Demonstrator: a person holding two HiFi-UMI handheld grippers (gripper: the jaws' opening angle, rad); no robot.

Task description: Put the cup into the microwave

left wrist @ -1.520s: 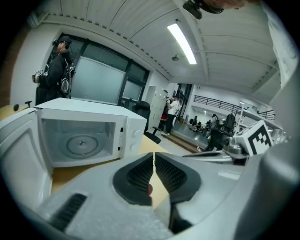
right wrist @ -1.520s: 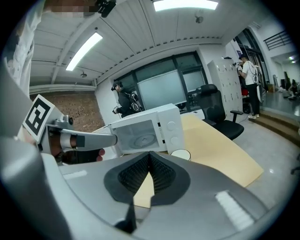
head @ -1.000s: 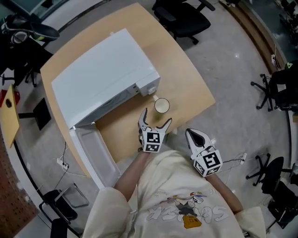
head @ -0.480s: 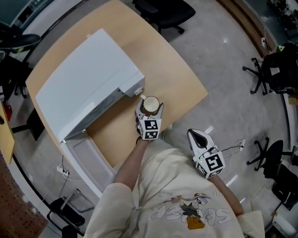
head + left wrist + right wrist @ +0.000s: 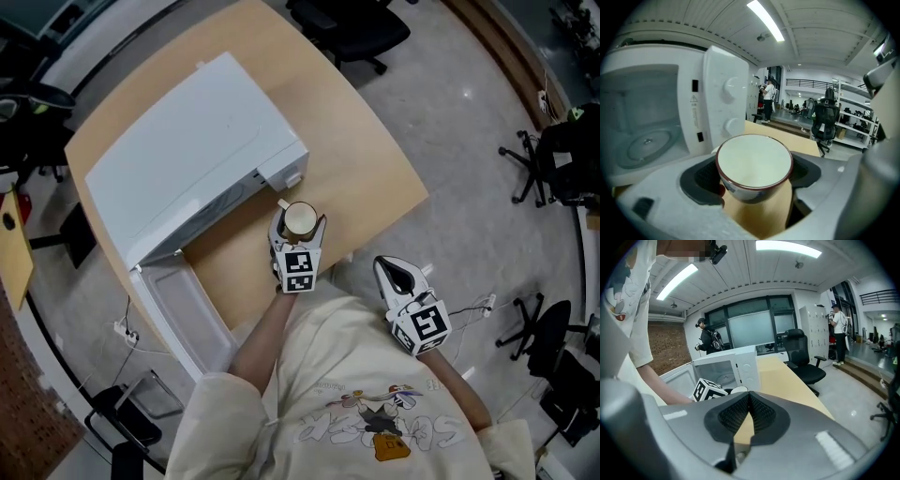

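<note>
A white cup with a dark red rim sits between the jaws of my left gripper, in front of the microwave's control panel. In the left gripper view both pads press on the cup's sides, so that gripper is shut on it. The white microwave stands on the wooden table with its door swung open toward me. Its cavity with the glass turntable lies left of the cup. My right gripper hangs off the table's near edge, pads together, holding nothing.
Black office chairs stand beyond the table's far side and to the right. The open microwave door juts out past the table's left front. A cable lies on the grey floor by my right side.
My left gripper went forward from behind the cup, took it between its jaws and closed on it. The right gripper stayed where it was.
</note>
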